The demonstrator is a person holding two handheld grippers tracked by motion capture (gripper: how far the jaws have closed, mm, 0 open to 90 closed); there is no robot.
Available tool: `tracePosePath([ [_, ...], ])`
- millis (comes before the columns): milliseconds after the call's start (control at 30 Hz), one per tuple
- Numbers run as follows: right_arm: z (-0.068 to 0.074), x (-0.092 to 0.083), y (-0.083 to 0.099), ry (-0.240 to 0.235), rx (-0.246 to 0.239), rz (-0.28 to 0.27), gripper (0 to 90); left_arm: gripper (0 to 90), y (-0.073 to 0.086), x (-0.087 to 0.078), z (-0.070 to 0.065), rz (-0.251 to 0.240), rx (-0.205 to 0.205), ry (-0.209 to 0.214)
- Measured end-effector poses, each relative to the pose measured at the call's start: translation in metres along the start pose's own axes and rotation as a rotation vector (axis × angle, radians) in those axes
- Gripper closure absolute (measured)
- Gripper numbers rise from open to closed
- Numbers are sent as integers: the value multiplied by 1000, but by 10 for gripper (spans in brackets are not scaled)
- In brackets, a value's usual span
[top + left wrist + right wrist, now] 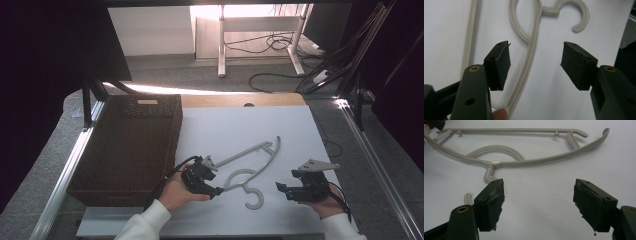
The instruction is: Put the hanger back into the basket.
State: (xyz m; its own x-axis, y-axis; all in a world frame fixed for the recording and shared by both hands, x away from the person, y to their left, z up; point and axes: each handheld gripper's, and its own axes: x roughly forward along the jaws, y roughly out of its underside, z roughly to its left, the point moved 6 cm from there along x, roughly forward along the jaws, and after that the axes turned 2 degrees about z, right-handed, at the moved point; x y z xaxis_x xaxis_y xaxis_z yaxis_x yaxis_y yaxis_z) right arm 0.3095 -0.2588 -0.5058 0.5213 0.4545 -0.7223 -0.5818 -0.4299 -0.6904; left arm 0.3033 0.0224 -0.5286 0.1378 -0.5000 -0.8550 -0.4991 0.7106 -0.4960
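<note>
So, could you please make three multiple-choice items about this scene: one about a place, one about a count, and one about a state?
1. Where does the dark brown woven wicker basket stand?
A. on the table's left side
B. on the table's right side
C. on the floor

2. How many pale grey plastic clothes hangers lie on the white table top?
A. one
B. two
C. three

3. How do the jaws of the right gripper stand?
A. shut on the hanger
B. open, holding nothing
C. shut on the basket

Answers: 1 A, the high view shows the basket left of the hanger. 2 A, a single hook and frame are visible. 3 B, bare table shows between them.
</note>
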Motion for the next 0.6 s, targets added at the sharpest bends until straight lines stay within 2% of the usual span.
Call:
tracePosePath([
  [267, 1, 2, 1, 3, -5, 11, 248, 462, 2, 17, 3, 38, 19, -14],
  [333, 1, 2, 1, 4, -7, 14, 248, 467, 1, 22, 1, 64, 45, -24],
  [400, 1, 2, 2, 4, -7, 15, 248, 470, 0, 26, -3, 81, 59, -16],
  [600, 0, 2, 2, 8, -7, 18, 247, 509, 0, 38, -4, 110, 65, -21],
])
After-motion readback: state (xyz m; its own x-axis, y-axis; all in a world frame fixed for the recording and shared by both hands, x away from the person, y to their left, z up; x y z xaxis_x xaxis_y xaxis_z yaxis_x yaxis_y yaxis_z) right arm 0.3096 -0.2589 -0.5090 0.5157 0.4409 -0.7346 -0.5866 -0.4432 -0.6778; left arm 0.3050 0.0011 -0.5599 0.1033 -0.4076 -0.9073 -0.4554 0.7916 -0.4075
